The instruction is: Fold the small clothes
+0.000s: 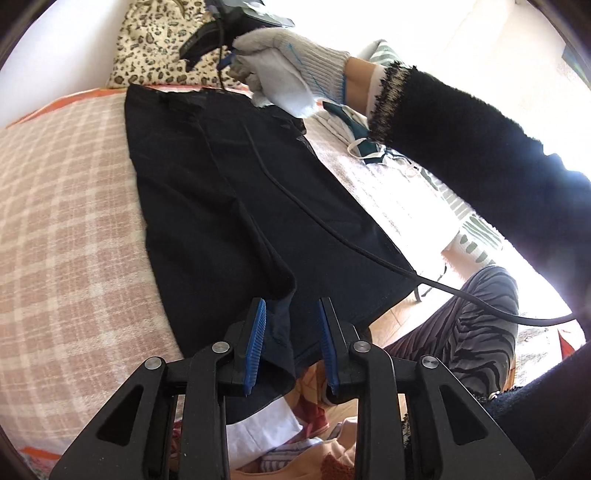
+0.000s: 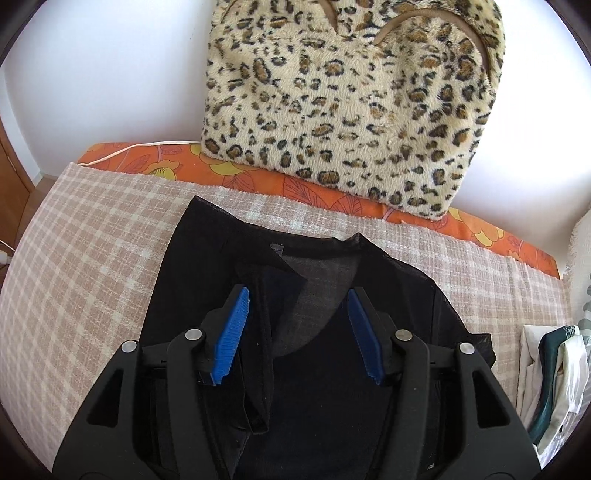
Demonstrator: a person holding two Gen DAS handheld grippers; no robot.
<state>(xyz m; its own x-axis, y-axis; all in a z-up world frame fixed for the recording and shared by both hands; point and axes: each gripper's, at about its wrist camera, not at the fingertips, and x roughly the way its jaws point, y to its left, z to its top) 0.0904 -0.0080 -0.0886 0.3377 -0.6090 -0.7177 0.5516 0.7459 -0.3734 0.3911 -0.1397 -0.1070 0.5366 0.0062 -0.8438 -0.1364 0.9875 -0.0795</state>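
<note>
A black garment (image 1: 229, 192) lies flat and lengthwise on the checked blanket (image 1: 66, 206). My left gripper (image 1: 291, 310) is open at the garment's near hem, with the folded edge between its blue pads. My right gripper (image 2: 299, 295) is open above the garment's far end (image 2: 314, 266), where sheer black fabric and a neckline show. In the left wrist view the right gripper (image 1: 225, 26) is seen held by a white-gloved hand (image 1: 284, 77) at the far end. Its black cable (image 1: 332, 232) trails across the garment.
A leopard-print cushion (image 2: 351, 103) stands behind the blanket on an orange floral sheet (image 2: 258, 181). A green and white pile of clothes (image 2: 554, 376) lies at the right. The person's black sleeve (image 1: 480, 162) and striped trousers (image 1: 476, 332) are at the right.
</note>
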